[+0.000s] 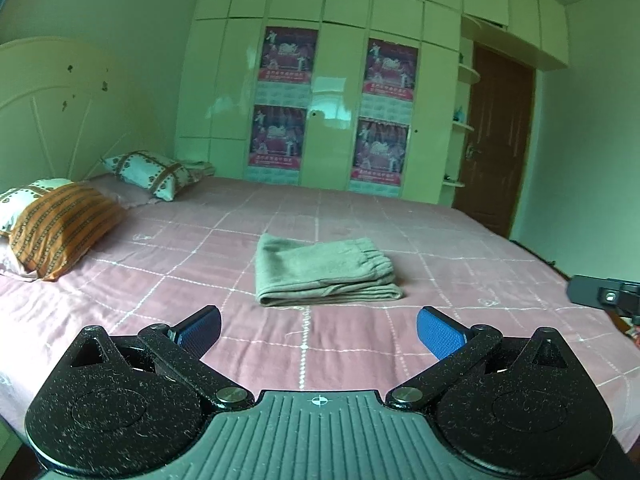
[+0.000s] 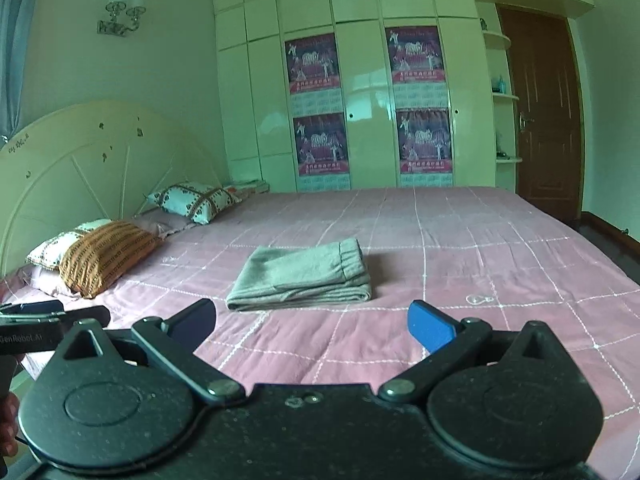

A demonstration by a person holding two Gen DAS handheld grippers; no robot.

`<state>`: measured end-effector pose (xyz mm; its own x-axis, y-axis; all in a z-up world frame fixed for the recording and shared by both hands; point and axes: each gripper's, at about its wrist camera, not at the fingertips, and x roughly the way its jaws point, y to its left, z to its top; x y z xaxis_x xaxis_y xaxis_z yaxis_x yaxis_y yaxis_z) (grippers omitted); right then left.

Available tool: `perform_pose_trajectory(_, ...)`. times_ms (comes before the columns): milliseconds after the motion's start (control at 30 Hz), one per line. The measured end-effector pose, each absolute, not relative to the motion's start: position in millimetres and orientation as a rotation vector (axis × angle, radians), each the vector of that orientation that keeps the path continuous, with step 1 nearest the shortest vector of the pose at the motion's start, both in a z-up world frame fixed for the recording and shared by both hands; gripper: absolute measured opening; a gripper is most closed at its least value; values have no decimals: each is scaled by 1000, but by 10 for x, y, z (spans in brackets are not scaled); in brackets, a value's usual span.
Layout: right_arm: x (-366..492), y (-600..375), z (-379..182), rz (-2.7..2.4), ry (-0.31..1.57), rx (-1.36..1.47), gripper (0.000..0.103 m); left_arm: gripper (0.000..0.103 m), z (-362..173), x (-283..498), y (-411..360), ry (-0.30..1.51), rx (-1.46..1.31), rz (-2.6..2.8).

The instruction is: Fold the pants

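Grey-green pants (image 1: pixel 324 270) lie folded into a compact stack on the pink checked bedspread (image 1: pixel 200 248), elastic waistband on top at the right. They also show in the right wrist view (image 2: pixel 304 276). My left gripper (image 1: pixel 318 330) is open and empty, held back from the stack near the bed's front edge. My right gripper (image 2: pixel 312 322) is open and empty, also short of the stack. The right gripper's body shows at the right edge of the left wrist view (image 1: pixel 600 294), and the left gripper shows at the left edge of the right wrist view (image 2: pixel 44 320).
An orange striped pillow (image 1: pixel 60 228) and a patterned pillow (image 1: pixel 154 172) lie at the headboard (image 1: pixel 52 108) on the left. A white wardrobe with posters (image 1: pixel 320 100) stands beyond the bed. A brown door (image 1: pixel 496 140) is at the back right.
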<state>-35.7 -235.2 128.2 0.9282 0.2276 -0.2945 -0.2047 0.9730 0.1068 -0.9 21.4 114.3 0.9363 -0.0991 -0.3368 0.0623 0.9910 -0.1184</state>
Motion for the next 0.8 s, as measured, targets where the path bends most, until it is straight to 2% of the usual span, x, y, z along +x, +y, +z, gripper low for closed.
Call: perform_pose_trajectory(800,-401,-2254,1316,223,286,68,97,103,1188,-73,124,325,-80,-81)
